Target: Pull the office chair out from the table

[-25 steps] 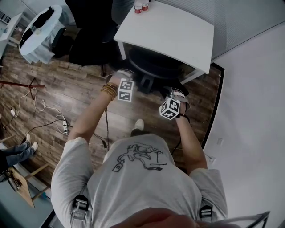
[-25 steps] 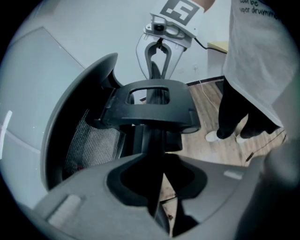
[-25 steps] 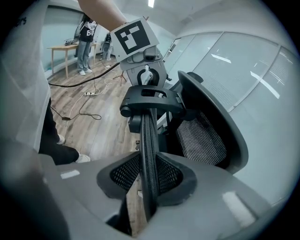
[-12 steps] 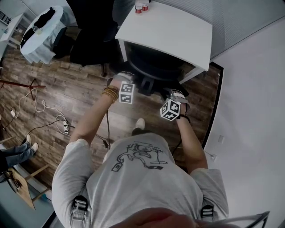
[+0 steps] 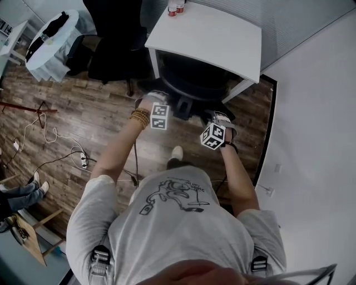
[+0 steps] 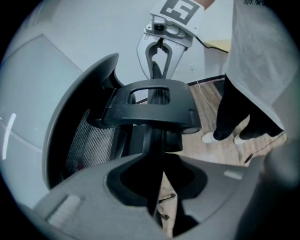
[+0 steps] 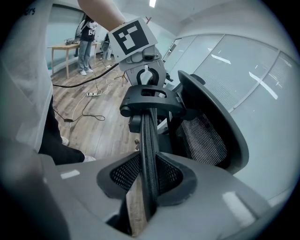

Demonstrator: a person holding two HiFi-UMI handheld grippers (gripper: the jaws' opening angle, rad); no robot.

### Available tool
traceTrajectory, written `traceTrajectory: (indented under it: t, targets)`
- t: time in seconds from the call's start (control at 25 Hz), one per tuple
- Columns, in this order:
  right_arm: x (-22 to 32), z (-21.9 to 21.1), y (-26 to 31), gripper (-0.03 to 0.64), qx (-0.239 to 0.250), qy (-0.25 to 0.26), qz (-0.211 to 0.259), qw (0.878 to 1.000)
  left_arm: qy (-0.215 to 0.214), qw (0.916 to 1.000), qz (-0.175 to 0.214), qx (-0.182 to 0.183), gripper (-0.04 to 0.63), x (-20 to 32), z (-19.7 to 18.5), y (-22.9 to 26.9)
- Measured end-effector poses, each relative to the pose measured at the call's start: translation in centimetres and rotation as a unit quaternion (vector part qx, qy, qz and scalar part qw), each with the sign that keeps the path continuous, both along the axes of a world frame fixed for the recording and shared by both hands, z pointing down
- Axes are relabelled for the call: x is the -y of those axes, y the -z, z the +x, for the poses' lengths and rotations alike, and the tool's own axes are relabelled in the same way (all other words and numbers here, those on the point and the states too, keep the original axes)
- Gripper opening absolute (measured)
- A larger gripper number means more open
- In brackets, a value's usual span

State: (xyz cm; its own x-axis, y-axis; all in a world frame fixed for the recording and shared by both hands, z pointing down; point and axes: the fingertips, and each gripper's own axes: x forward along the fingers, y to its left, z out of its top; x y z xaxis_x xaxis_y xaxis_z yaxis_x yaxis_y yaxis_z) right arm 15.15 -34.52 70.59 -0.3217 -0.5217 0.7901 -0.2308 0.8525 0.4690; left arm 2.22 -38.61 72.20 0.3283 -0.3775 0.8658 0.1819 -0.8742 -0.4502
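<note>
A black office chair [image 5: 192, 83] sits with its seat under the white table [image 5: 222, 36], its back toward me. Both grippers hold the thin top rim of the mesh backrest [image 7: 204, 136]. In the left gripper view my left gripper [image 6: 157, 185] is shut on the rim edge [image 6: 157, 140], beside the headrest bracket [image 6: 152, 105]. The right gripper view shows my right gripper [image 7: 147, 185] shut on the same rim [image 7: 149, 140], with the left gripper [image 7: 146, 75] on the far side. From the head view only their marker cubes show, left [image 5: 159, 117] and right [image 5: 212, 136].
Two red cans [image 5: 176, 8] stand at the table's far edge. Another black chair [image 5: 111, 50] and a cloth-covered round table [image 5: 47, 44] are at the upper left. Cables and a power strip [image 5: 82, 160] lie on the wood floor. A white wall [image 5: 317, 139] runs along the right.
Both grippers have drawn back toward me with the chair's backrest, and the table has slid away toward the top of the head view. The grips look unchanged.
</note>
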Motion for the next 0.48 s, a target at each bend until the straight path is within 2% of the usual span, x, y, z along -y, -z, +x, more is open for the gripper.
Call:
traceTrajectory:
  t: [0.48]
  targets:
    - [-5.3,0.3,0.0,0.109,-0.002,0.003,0.007,1.000,0.003,1.0000,-0.002,-0.004,0.106,-5.5,0.4,0.1]
